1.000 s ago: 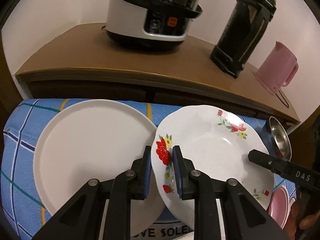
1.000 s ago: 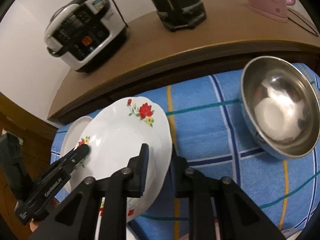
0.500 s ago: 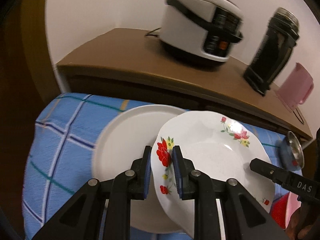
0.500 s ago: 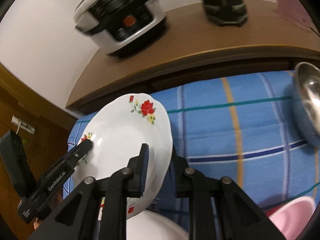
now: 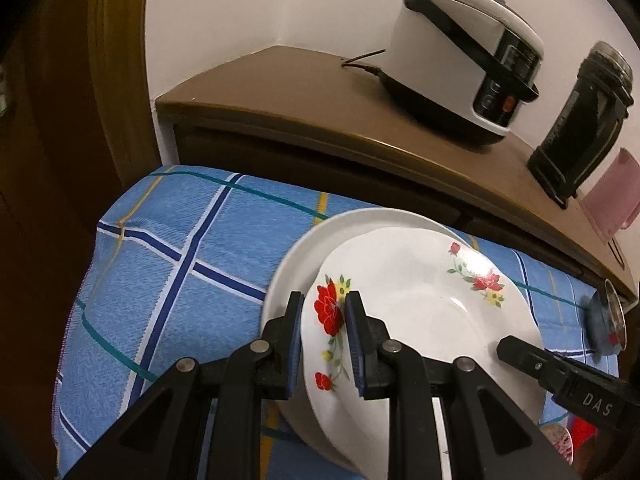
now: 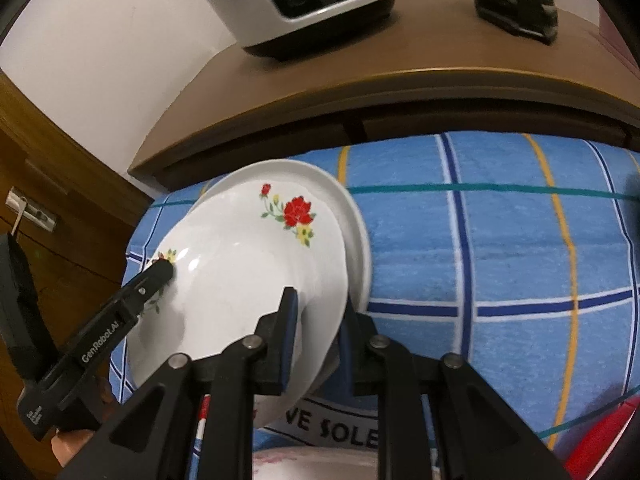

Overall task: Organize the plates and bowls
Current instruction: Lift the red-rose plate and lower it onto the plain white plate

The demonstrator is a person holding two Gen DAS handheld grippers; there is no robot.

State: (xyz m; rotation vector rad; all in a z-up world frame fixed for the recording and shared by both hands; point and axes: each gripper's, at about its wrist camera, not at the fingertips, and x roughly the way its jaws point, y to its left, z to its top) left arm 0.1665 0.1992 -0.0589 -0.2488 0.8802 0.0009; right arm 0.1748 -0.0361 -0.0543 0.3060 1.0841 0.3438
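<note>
A white floral plate (image 5: 420, 312) with red flowers sits over a plain white plate (image 5: 304, 256) on the blue checked tablecloth. My left gripper (image 5: 324, 332) is shut on the floral plate's left rim. My right gripper (image 6: 316, 328) is shut on its right rim; the floral plate (image 6: 248, 272) and the plain plate's edge (image 6: 356, 224) show in the right wrist view. The right gripper's finger (image 5: 560, 372) shows at the right of the left wrist view, and the left gripper's finger (image 6: 120, 316) at the left of the right wrist view.
A wooden sideboard (image 5: 304, 92) behind the table holds a rice cooker (image 5: 464, 60), a black flask (image 5: 580, 120) and a pink jug (image 5: 612, 196). A steel bowl (image 5: 612, 316) stands at the table's right edge. Blue cloth (image 6: 500, 240) lies to the right.
Both grippers carried the floral plate leftwards over the plain white plate. The steel bowl has slid out of the right wrist view.
</note>
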